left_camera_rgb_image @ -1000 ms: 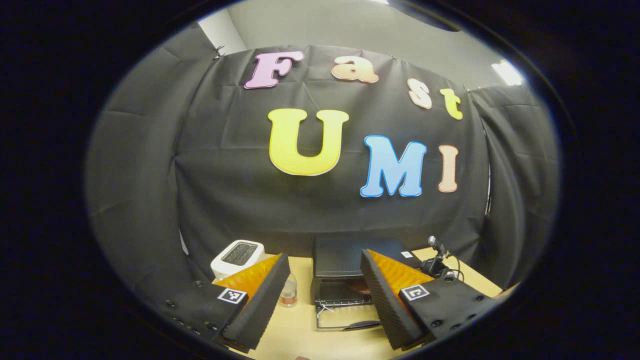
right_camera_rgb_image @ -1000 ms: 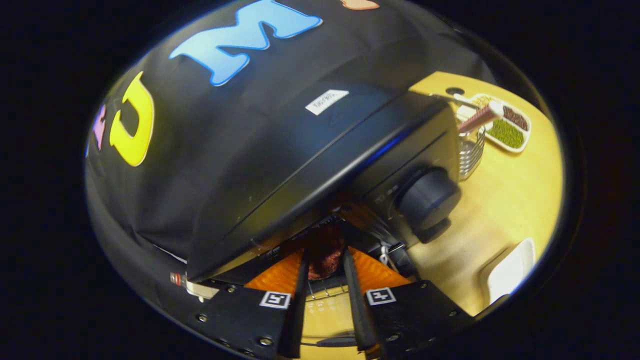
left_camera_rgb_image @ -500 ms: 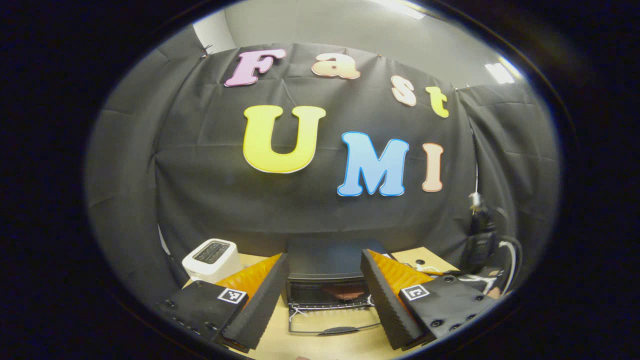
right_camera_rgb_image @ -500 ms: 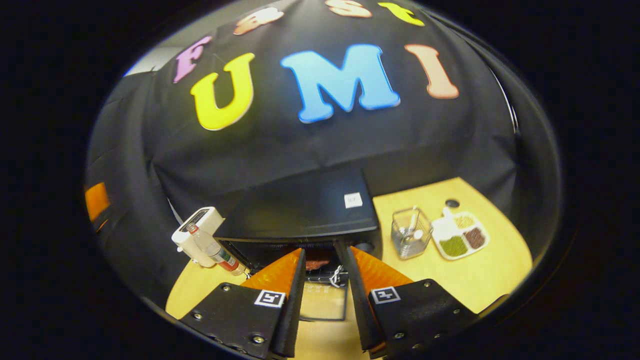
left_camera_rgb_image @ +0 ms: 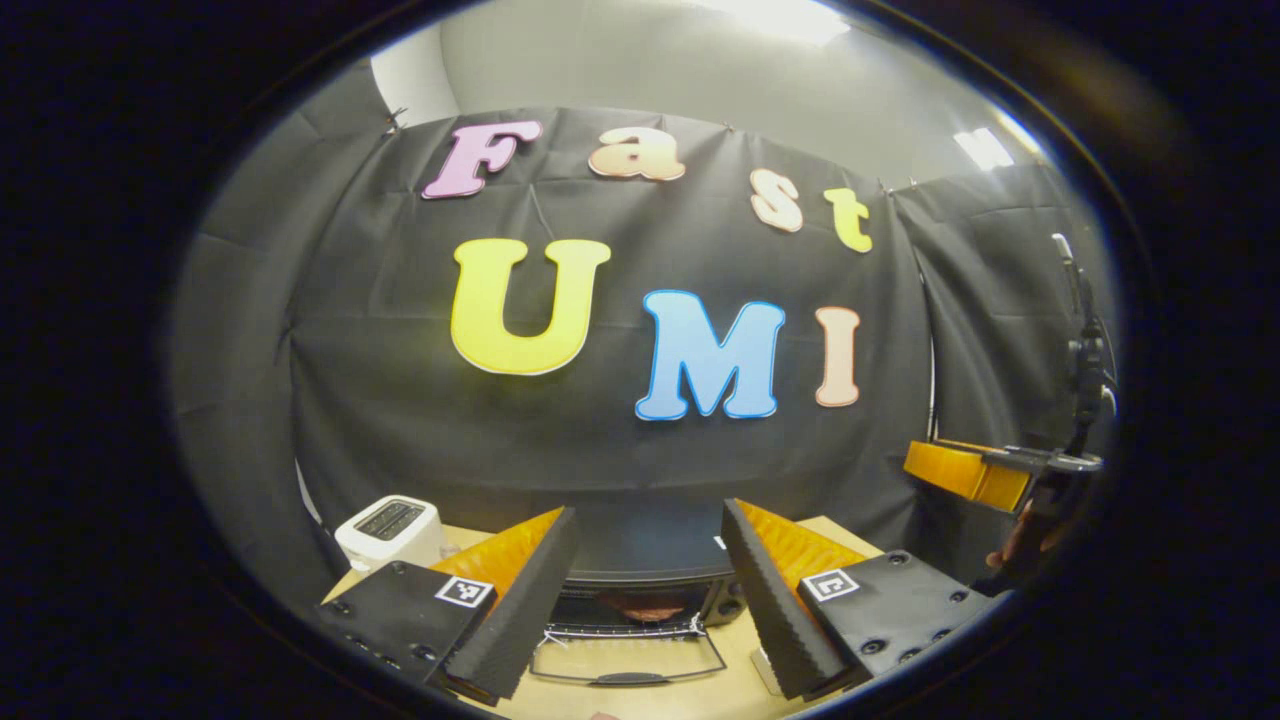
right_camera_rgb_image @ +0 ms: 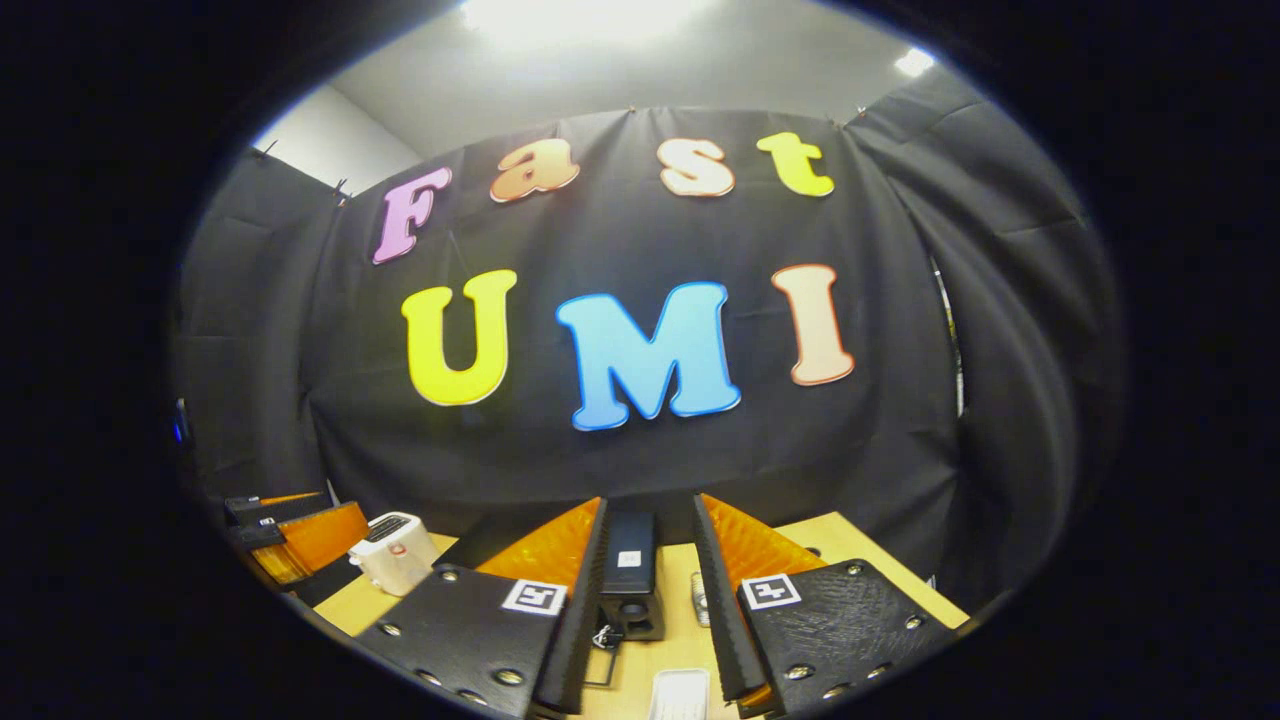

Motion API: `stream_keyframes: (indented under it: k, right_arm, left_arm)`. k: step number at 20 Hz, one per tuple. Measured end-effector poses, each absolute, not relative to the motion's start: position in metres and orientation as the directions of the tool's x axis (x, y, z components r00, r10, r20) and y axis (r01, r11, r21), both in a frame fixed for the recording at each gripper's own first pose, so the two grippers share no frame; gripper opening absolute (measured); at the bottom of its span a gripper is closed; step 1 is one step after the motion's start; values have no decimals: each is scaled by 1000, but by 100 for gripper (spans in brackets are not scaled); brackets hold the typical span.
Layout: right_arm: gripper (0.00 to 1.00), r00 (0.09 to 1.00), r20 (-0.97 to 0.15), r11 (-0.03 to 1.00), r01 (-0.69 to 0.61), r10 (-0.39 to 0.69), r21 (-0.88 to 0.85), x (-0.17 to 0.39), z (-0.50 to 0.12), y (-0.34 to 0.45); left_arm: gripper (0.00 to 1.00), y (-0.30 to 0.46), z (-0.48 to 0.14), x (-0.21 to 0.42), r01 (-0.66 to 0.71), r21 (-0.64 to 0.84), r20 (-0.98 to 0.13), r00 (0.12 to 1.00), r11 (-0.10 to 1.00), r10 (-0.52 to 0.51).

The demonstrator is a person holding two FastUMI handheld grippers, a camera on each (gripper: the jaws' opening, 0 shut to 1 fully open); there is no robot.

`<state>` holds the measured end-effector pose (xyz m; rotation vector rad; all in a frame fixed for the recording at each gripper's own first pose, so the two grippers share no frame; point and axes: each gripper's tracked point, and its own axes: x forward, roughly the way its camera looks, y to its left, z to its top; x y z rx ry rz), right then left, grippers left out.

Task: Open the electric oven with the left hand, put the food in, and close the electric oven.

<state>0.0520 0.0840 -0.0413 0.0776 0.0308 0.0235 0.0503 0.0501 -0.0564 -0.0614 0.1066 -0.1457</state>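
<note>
A pale wooden worktop stands in a booth hung with black cloth, under a grey ceiling with bright lights. At its back left sits a white toaster.

In the left gripper view, the left gripper hangs with its fingers spread wide and nothing between them. Beyond and below that gap the black oven sits on the worktop with its door dropped flat toward the camera. Inside the oven's cavity lies a reddish-brown piece of food on the rack.

The right gripper is also parted and holds nothing; in the right gripper view the oven shows between its fingers, farther off. A small white dish lies on the worktop just under that gripper; what it holds cannot be told. The right gripper also appears at the right edge of the left gripper view, raised well above the worktop.
</note>
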Motion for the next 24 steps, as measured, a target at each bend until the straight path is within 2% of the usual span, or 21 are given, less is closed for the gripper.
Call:
stream_keyframes:
  k: [2,3,9,10,11,12,13,14,20,21,24]
  right_arm:
    - [75,1000,-22,997,-8,9,71,45,-42,73]
    - [92,999,-34,997,2,0,72,45,-47,70]
    - [92,998,-62,996,27,-22,80,44,-56,58]
    - [92,998,-63,997,28,-23,77,43,-56,56]
    - [92,998,-65,997,29,-24,74,44,-58,55]
    - [92,997,-69,997,31,-26,72,45,-58,54]
    - [92,997,-73,997,33,-28,71,45,-61,53]
    - [92,997,-76,997,33,-28,74,45,-61,53]
    - [92,993,-117,997,42,-33,72,47,-77,47]
    - [92,992,-118,996,43,-34,73,48,-78,46]
    - [92,990,-130,996,59,-50,71,48,-83,37]
  left_arm:
    - [100,44,-60,51,145,-63,-106,983,987,-151]
    - [100,42,-63,52,145,-63,-114,982,987,-151]
    - [100,35,-101,52,146,-79,-200,967,986,-159]
    - [92,35,-113,51,141,-80,-229,961,987,-156]
    - [100,36,-126,52,135,-80,-263,953,988,-151]
    - [100,36,-141,52,132,-81,-299,942,988,-150]
    - [92,36,-156,53,130,-80,-339,929,988,-150]
    - [96,38,-174,52,123,-75,-382,913,990,-142]
    - [100,33,-284,40,144,-79,-636,754,986,-161]
    - [97,34,-302,38,146,-75,-673,722,986,-158]
    - [98,40,-343,28,121,-87,-754,640,989,-145]
